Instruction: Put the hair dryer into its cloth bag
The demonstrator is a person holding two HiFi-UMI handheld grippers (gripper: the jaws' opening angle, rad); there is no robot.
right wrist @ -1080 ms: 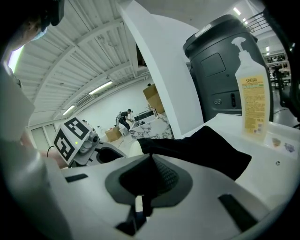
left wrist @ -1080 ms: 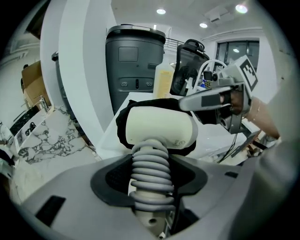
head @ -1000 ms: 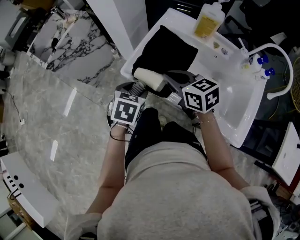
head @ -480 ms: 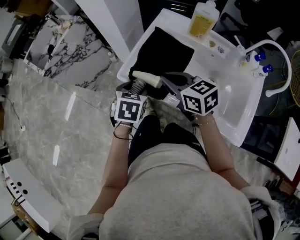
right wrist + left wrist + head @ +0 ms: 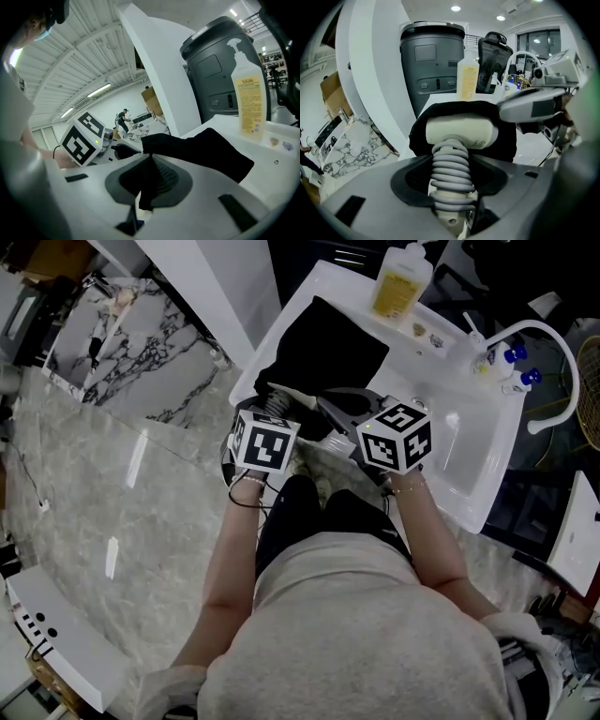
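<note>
The cream hair dryer [image 5: 459, 132], its grey cord coiled round the handle [image 5: 450, 171], is held by my left gripper [image 5: 452, 180], jaws wide and clamped on that handle. Its head sits inside the mouth of the black cloth bag [image 5: 506, 136]. From the head view only the coiled handle [image 5: 274, 403] shows at the bag [image 5: 328, 343], just ahead of my left gripper [image 5: 267, 423]. My right gripper [image 5: 147, 185] is shut on a fold of the bag's edge [image 5: 206, 150], holding the mouth up; in the head view this gripper [image 5: 349, 414] is right of the dryer.
The bag lies on the left end of a white sink [image 5: 469, 451] with a faucet [image 5: 553, 381] at its right. A yellow soap bottle [image 5: 398, 287] stands at the sink's far rim. A grey bin [image 5: 433, 61] stands beyond. Marble floor [image 5: 112, 484] lies left.
My left gripper has moved forward toward the bag, and the dryer's cream head, plainly visible before, has gone under the black cloth. The right gripper has stayed put.
</note>
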